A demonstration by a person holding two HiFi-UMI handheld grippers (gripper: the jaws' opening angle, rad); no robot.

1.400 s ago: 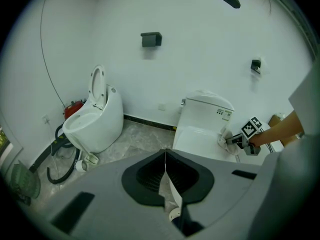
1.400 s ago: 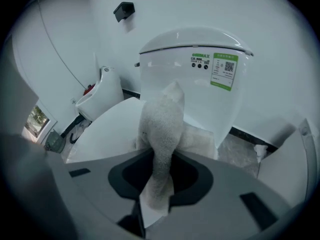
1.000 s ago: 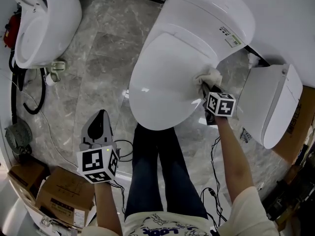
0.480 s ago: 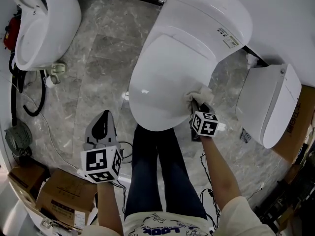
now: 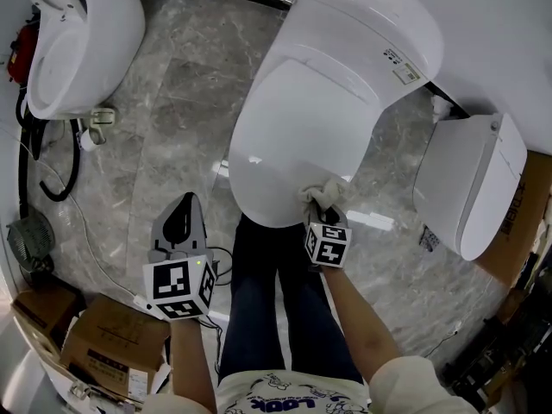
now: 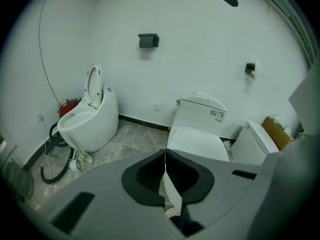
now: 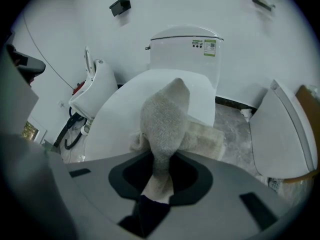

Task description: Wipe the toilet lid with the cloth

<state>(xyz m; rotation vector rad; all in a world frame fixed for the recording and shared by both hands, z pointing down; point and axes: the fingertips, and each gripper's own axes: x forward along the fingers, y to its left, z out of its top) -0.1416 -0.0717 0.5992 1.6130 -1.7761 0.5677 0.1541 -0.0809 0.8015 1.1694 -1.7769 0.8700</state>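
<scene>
Nearby, the left gripper (image 5: 181,207) hangs beside the person's legs (image 5: 276,300), well apart from the work; its jaws are pressed together on nothing, so it seems parked out of the way. The right gripper (image 5: 325,218) is clamped on the cloth (image 5: 323,195), which bunches out of the jaws and lies against the front rim of the toilet lid (image 5: 293,128); held low and pointed along the lid, it probably lets the cloth drag flat under light pressure; the lid is down, giving one smooth surface to wipe. Beyond it stands the tank (image 5: 371,24); farther off sit a second toilet (image 5: 78,41) at the left and a third toilet (image 5: 470,179) at the right, neither being worked on.
</scene>
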